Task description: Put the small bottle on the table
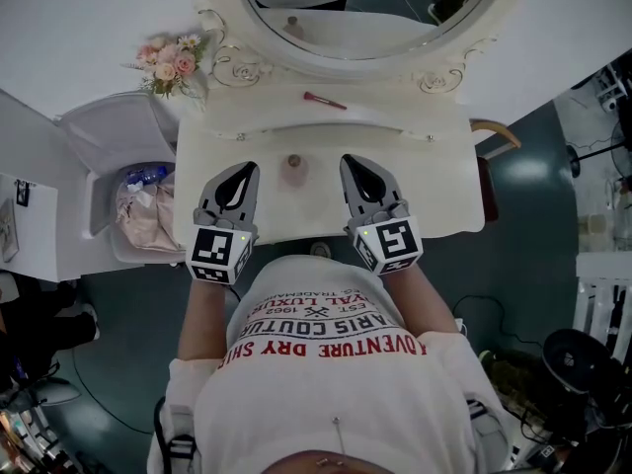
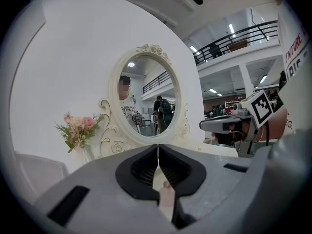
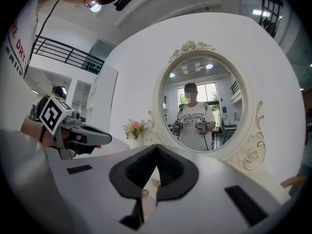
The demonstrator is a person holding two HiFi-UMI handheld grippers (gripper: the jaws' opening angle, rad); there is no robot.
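The left gripper (image 1: 240, 174) is hovering with its jaws pressed together, gripping nothing; the right gripper (image 1: 355, 166) is likewise closed at the tips and empty; the small bottle (image 1: 293, 169) is standing upright on the white table (image 1: 434, 196) between the two, touching neither; a slim pink brush (image 1: 324, 101) is lying beyond it at twelve o'clock, below the oval mirror (image 1: 365, 38); flowers (image 1: 170, 61) are sitting at ten o'clock; at nine o'clock of the left gripper, a bin (image 1: 99, 205) is holding crumpled plastic bags (image 1: 148, 213).

White vanity (image 1: 444, 181), oval mirror (image 1: 380, 13), seemingly teal floor (image 1: 538, 166)
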